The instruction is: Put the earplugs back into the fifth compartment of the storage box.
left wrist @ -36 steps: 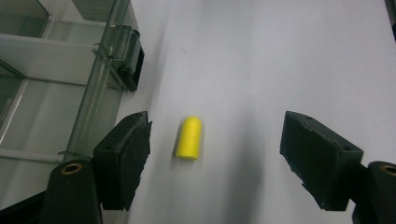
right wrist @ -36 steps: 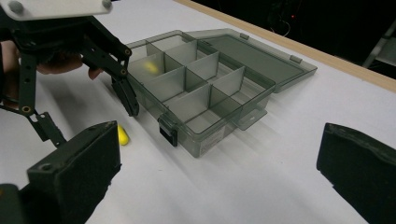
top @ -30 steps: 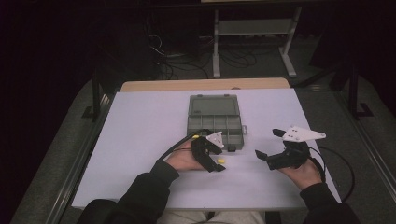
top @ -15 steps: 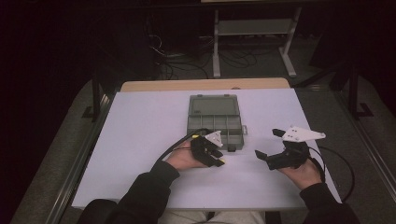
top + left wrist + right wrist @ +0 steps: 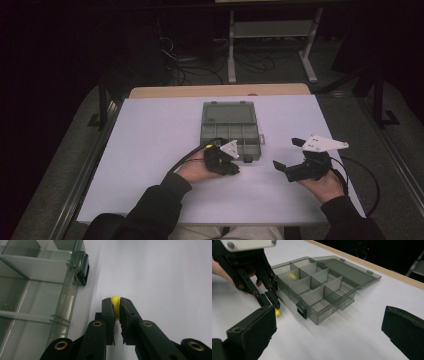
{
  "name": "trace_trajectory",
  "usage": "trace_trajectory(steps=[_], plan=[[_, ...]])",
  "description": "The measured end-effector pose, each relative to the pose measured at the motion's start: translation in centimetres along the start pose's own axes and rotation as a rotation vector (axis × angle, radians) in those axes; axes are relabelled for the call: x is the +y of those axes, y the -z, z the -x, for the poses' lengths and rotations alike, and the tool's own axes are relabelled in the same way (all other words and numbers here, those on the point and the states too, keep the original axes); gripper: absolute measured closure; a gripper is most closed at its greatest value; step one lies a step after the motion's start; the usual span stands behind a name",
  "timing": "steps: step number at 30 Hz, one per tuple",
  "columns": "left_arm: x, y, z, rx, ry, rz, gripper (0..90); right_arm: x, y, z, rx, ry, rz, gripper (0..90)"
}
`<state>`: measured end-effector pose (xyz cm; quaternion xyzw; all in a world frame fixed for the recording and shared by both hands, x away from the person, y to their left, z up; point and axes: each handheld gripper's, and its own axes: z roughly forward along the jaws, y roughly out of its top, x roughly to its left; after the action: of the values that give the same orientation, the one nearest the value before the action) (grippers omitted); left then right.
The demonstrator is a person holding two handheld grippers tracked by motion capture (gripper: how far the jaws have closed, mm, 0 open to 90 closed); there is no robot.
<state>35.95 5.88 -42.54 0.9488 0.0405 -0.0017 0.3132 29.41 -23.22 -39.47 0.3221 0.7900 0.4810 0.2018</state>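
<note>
Both grippers black plastic w/ brass-coloured round pins at the linkage joints. Left gripper [image 5: 117,305]: slim jaws, pads rough and chipped along inner faces; small grey three-cornered plate on top; black cable plus a bit of yellow wire trailing back along the forearm. Right gripper [image 5: 286,153]: broad, blocky black jaws; bigger grey three-cornered plate w/ small dark holes; black cable looping out toward the right edge of the surface. Sleeves dark, long, down to the wrists.
</note>
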Motion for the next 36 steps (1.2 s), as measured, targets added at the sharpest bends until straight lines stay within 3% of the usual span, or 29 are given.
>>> trace_trajectory(steps=[11,20,36], plan=[[0.6,3.3,-0.6,0.028,0.018,0.066,82.7,0.0,0.0,0.0,-0.002,-0.003,0.000,0.0],[1.3,6.2,-1.1,0.081,0.014,0.104,83.3,0.1,0.2,0.0,-0.003,-0.005,0.007,0.0],[0.9,9.2,-2.5,0.145,0.025,0.132,83.3,0.1,0.1,0.0,0.000,-0.004,0.006,0.0]])
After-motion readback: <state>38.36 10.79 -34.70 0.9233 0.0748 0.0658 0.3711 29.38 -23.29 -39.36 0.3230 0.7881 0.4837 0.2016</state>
